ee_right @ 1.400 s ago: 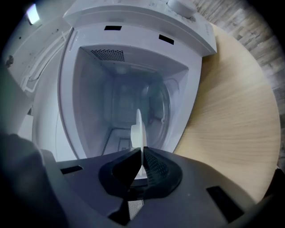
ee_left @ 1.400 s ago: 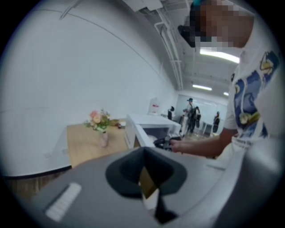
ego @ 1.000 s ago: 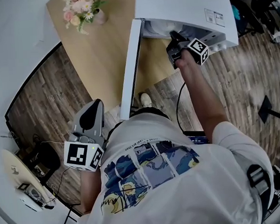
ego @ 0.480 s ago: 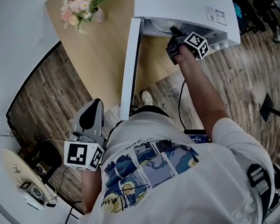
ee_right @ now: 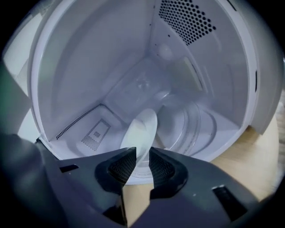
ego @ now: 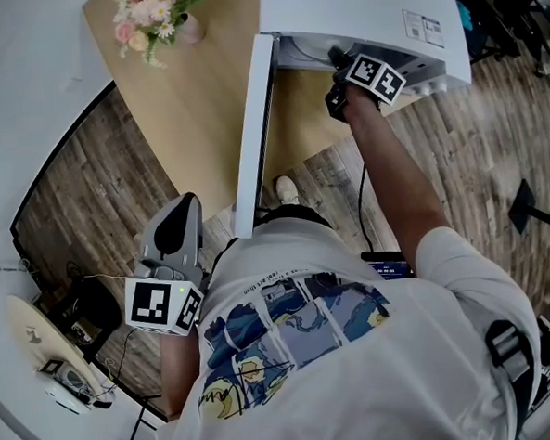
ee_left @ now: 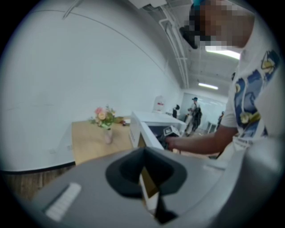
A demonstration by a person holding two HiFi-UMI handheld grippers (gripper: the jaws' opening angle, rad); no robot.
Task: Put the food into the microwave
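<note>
The white microwave point(ego: 355, 14) stands on a wooden table point(ego: 194, 117) with its door point(ego: 251, 132) swung open to the left. My right gripper point(ego: 336, 56) reaches into the cavity, its tips hidden there in the head view. In the right gripper view a white dish point(ee_right: 141, 131) stands tilted on edge over the glass turntable point(ee_right: 191, 129). Its lower rim lies between the jaws of my right gripper point(ee_right: 141, 162), which are opening with a gap beside the rim. No food shows on the dish. My left gripper point(ego: 183, 206) hangs shut and empty at the person's left side point(ee_left: 143, 171).
A vase of pink flowers point(ego: 156, 17) sits at the table's far left corner. The person's shoe point(ego: 286, 195) stands on the wood floor under the door's edge. A black stand point(ego: 525, 213) is on the floor at the right.
The right gripper has rolled at the wrist and pushed slightly deeper into the microwave. The left gripper has stayed where it was.
</note>
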